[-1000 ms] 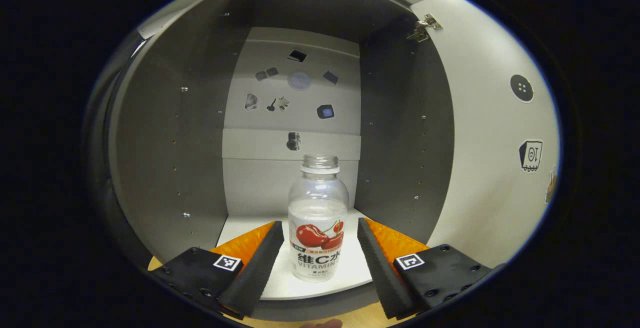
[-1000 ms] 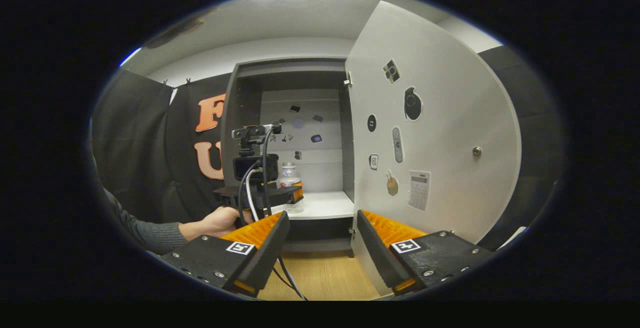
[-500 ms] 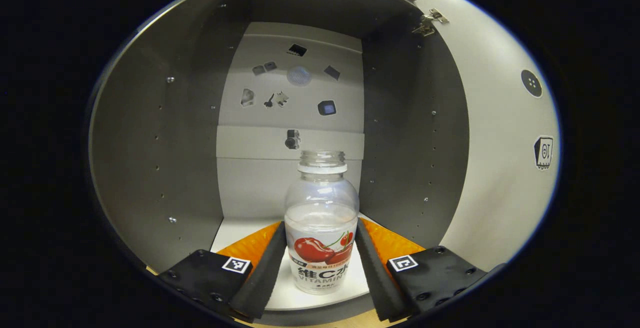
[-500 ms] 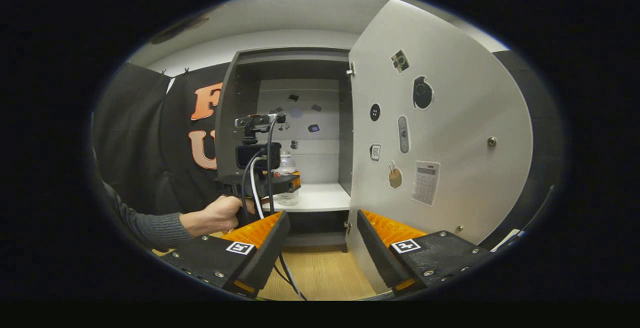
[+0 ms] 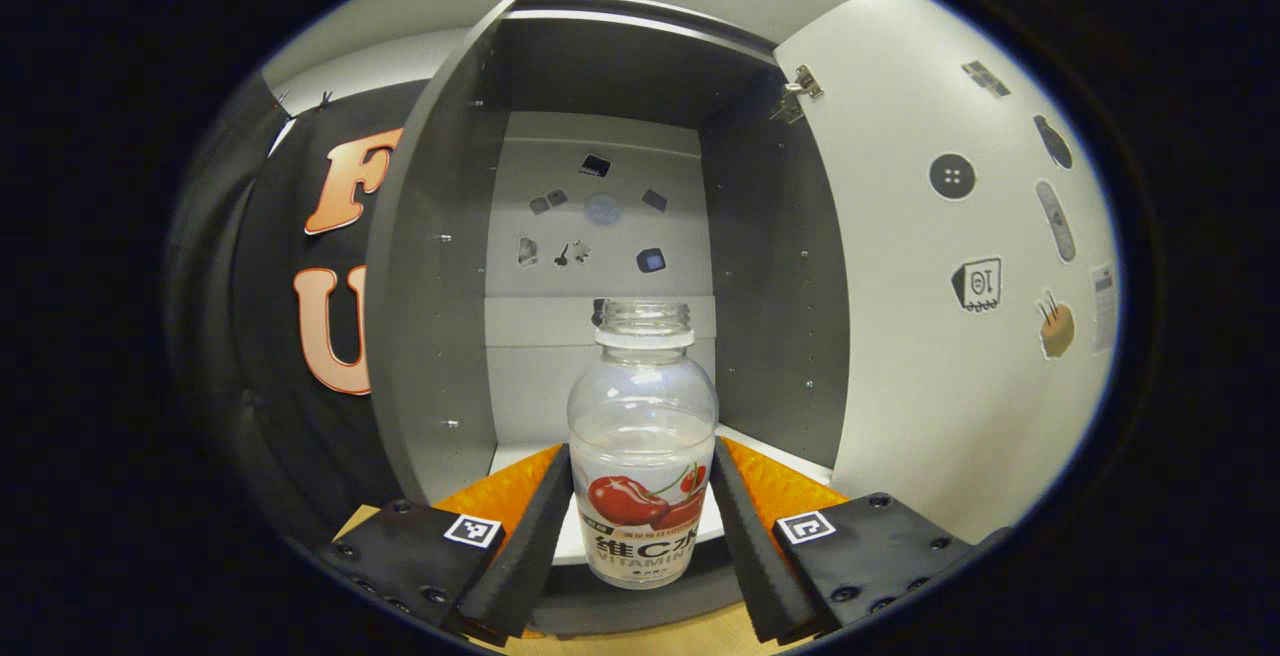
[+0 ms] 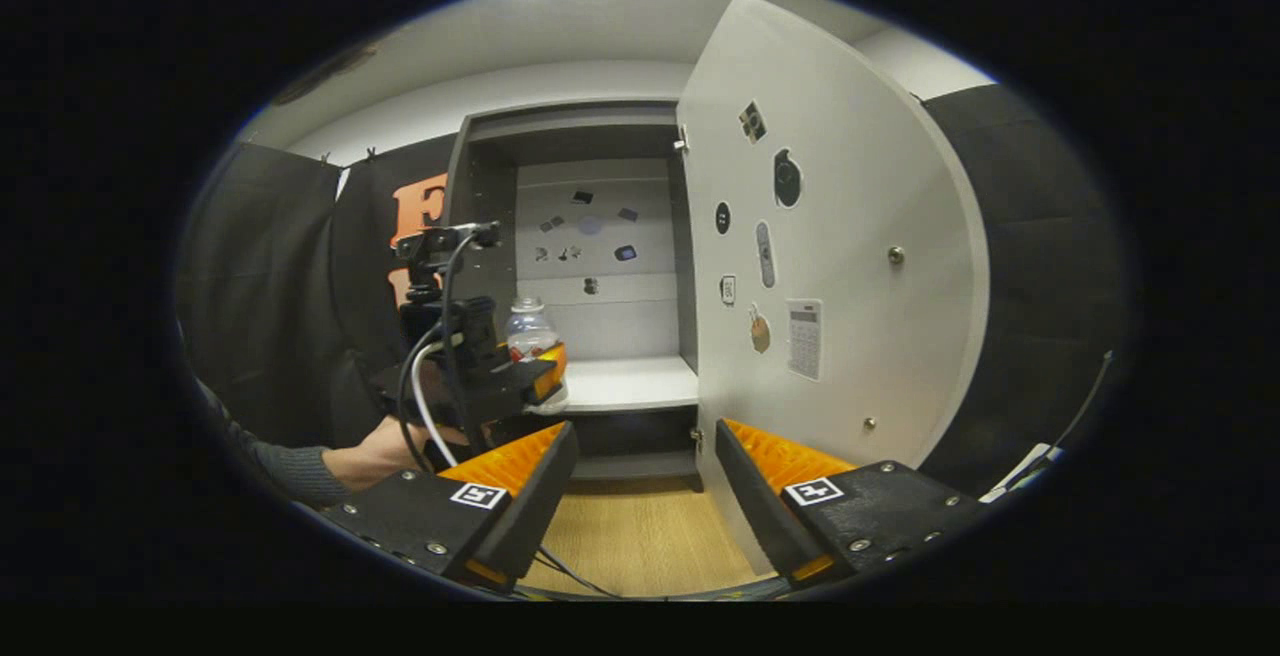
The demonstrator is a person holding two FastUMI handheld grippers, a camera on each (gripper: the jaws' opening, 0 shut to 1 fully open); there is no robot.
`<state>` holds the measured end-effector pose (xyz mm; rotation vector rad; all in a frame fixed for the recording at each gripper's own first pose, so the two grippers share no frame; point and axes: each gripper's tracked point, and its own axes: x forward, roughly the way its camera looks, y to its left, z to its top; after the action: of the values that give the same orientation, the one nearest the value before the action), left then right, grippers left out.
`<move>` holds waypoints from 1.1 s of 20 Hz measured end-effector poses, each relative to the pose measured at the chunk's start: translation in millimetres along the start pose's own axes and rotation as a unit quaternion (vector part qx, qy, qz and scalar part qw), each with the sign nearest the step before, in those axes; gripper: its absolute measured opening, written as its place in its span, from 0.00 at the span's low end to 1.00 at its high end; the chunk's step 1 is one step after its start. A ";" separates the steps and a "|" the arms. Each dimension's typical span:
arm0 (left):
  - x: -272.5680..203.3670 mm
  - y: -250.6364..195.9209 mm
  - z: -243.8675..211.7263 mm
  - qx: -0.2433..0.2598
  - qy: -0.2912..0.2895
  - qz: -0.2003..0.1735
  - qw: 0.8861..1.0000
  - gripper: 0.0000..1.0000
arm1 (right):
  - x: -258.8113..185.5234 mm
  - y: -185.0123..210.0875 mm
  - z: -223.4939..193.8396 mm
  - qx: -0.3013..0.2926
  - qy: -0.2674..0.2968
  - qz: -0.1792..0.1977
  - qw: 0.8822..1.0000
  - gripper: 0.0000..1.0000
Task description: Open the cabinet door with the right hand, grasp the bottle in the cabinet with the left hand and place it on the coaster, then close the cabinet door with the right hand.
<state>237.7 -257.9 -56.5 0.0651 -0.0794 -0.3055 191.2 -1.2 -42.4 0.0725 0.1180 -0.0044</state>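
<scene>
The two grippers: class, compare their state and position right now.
The left gripper is shut on the clear bottle, while the right gripper is open and holds nothing. The left sits at the cabinet mouth; the right hangs farther back, over the wooden floor. Both have black pads backed in orange.
</scene>
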 end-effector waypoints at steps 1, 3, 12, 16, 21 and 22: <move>-14.8 0.5 -5.6 -0.003 0.003 0.003 1.000 0.86 | -1.2 1.0 -2.0 0.001 0.003 0.004 1.000 0.86; -40.4 0.2 -21.1 -0.015 0.013 0.008 1.000 0.86 | -8.1 4.7 -6.9 0.001 0.013 0.017 1.000 0.86; -129.1 8.3 -104.0 0.004 0.062 0.042 0.997 0.83 | -27.1 14.1 -19.6 0.009 0.041 0.063 0.997 0.87; -156.3 14.3 -148.7 0.019 0.081 0.063 0.995 0.83 | -32.7 15.2 -31.3 0.009 0.065 0.071 0.995 0.86; -181.1 20.2 -211.7 0.024 0.118 0.076 0.990 0.83 | -40.8 15.8 -50.0 0.001 0.103 0.078 0.992 0.86; -184.4 23.5 -224.7 0.024 0.126 0.081 0.988 0.83 | -39.1 16.3 -53.0 0.000 0.110 0.079 0.991 0.87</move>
<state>89.1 -168.1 -290.8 0.1446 0.1593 -0.1317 146.3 18.9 -89.1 0.0811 0.3322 0.1621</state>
